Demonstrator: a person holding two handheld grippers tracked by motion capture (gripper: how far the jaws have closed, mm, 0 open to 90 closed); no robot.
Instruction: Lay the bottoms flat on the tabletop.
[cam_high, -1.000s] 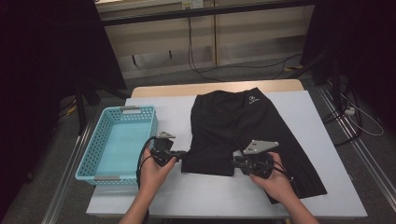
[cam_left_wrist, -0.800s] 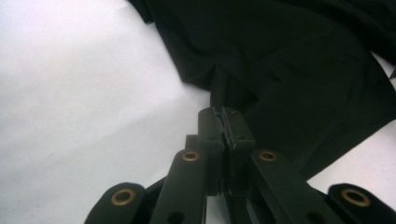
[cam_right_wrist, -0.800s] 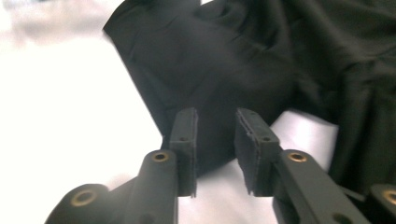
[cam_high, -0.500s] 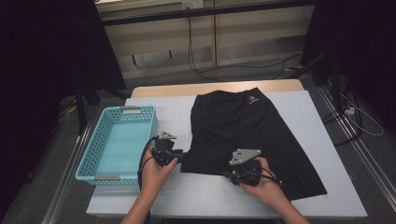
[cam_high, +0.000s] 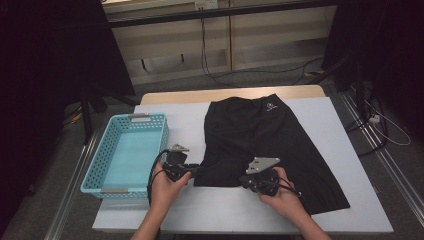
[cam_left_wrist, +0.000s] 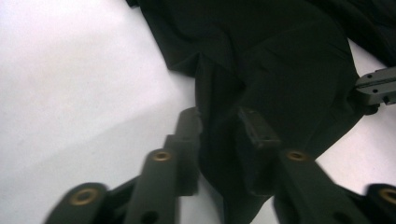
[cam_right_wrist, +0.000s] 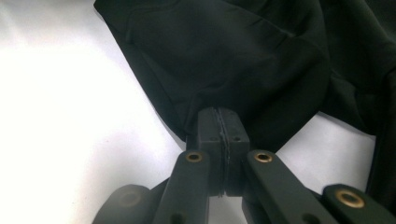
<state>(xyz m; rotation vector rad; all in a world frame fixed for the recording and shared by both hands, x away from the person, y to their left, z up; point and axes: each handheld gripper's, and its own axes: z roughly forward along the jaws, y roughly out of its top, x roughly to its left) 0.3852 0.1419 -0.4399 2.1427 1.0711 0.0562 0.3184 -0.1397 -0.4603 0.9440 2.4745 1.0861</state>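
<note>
Black shorts (cam_high: 260, 135) with a small white logo lie flat on the white table (cam_high: 325, 120). My left gripper (cam_high: 192, 170) is at the near left corner of the hem. In the left gripper view its jaws have just been closing and stand a little apart around a fold of the shorts (cam_left_wrist: 280, 56); the left gripper (cam_left_wrist: 219, 123) is not clamped. My right gripper (cam_high: 245, 181) is at the near hem, further right. In the right gripper view the right gripper (cam_right_wrist: 219, 119) has just closed, its pads together on the edge of the shorts (cam_right_wrist: 233, 56).
A light blue plastic basket (cam_high: 100, 170) with nothing in it stands at the table's left edge, close to my left hand. The right gripper's tip (cam_left_wrist: 376, 86) shows at the right of the left gripper view. Bare table lies in front of the hem and to the right.
My right hand has shifted a little left along the hem and toward the table's front edge. The left hand has stayed at the hem's left corner.
</note>
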